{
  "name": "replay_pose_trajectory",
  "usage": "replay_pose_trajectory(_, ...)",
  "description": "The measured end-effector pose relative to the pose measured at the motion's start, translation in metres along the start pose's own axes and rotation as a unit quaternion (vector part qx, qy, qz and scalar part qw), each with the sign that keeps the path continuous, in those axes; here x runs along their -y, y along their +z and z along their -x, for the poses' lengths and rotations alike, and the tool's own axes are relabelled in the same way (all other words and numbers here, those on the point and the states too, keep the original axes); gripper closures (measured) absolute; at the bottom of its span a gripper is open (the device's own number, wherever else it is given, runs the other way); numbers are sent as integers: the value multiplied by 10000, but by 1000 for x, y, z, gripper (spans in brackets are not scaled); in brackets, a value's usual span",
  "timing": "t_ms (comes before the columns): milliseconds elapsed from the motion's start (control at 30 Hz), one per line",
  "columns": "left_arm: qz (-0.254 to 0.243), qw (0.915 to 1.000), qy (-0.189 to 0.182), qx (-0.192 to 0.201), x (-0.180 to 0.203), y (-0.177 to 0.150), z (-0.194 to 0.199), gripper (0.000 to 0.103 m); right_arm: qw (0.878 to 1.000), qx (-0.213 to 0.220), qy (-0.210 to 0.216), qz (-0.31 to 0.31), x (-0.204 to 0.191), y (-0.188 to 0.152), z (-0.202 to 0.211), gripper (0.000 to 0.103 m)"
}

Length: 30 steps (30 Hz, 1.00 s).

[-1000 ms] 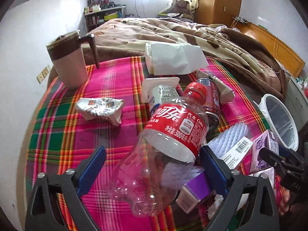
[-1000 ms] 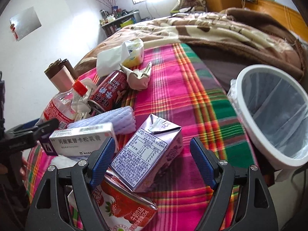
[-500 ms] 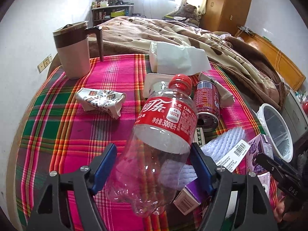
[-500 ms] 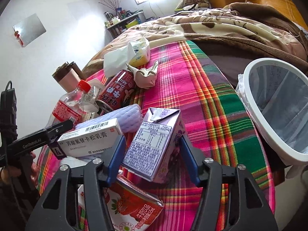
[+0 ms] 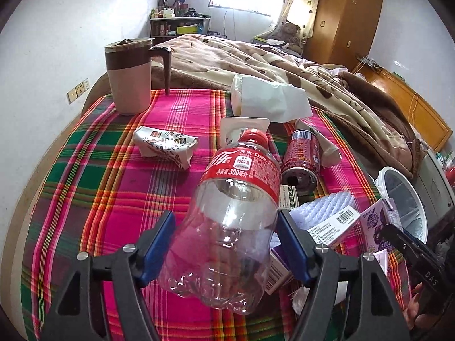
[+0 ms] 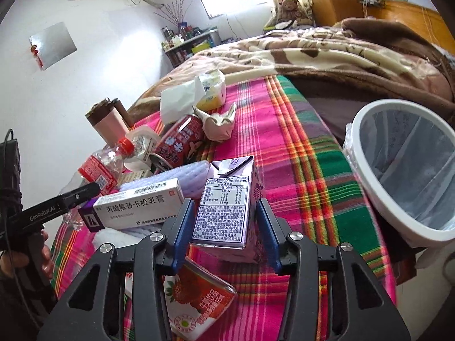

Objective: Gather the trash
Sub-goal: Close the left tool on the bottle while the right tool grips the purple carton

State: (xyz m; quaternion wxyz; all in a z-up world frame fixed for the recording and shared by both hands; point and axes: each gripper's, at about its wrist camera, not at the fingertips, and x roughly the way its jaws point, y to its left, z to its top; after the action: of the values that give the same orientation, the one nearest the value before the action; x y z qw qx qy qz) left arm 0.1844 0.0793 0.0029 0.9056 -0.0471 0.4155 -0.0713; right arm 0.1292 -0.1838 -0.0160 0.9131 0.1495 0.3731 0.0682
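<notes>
The left gripper has its jaws pressed on the clear belly of the empty cola bottle; thin plastic could buckle and squirt forward. The right gripper clamps the purple drink carton, and swinging to the white bin right of the jaws could drag the strawberry carton beneath.

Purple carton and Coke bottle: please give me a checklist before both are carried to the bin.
1. Right hand-held gripper pads on both sides of the purple carton: ok.
2. Left hand-held gripper around the Coke bottle: ok.
3. Bottle cap on: ok.
4. White bin open, liner in: ok.
5. Grip firm enough to lift: cannot tell.
6. White medicine box leaning on the carton: cannot tell.
</notes>
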Motion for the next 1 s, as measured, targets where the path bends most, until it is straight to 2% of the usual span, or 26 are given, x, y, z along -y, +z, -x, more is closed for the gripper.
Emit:
replay_pose_trajectory(300, 165, 9994, -22, 299, -5, -4, 21, 30, 9997, 220, 38, -116, 7, 1, 13, 57)
replay_pose_trajectory(433, 29, 10000, 18, 36, -3, -9, 10, 31, 9996, 266, 20, -66, 7, -1, 17, 57)
replay_pose_trajectory(533, 202, 9994, -245, -105, -7, -11, 3, 31, 9996, 267, 41, -79, 7, -2, 19, 57)
replay_pose_trajectory(600, 278, 9994, -187, -116, -8, -9, -2, 30, 9996, 270, 49, -69, 5, -2, 20, 57)
replay_pose_trajectory(700, 280, 9990, -100, -344, -10, -10, -12, 30, 9996, 287, 38, -39, 5, -3, 22, 57)
replay_pose_trajectory(800, 227, 9990, 12, -396, -9, -13, -16, 30, 9995, 293, 32, -77, 7, -4, 23, 57)
replay_pose_trajectory(900, 306, 9990, 50, -323, -14, -15, -13, 36, 9995, 288, 31, -94, 8, -4, 23, 57)
replay_pose_trajectory(1000, 304, 9993, 71, -186, -15, -14, -5, 36, 9995, 297, 23, -66, 8, -4, 23, 57)
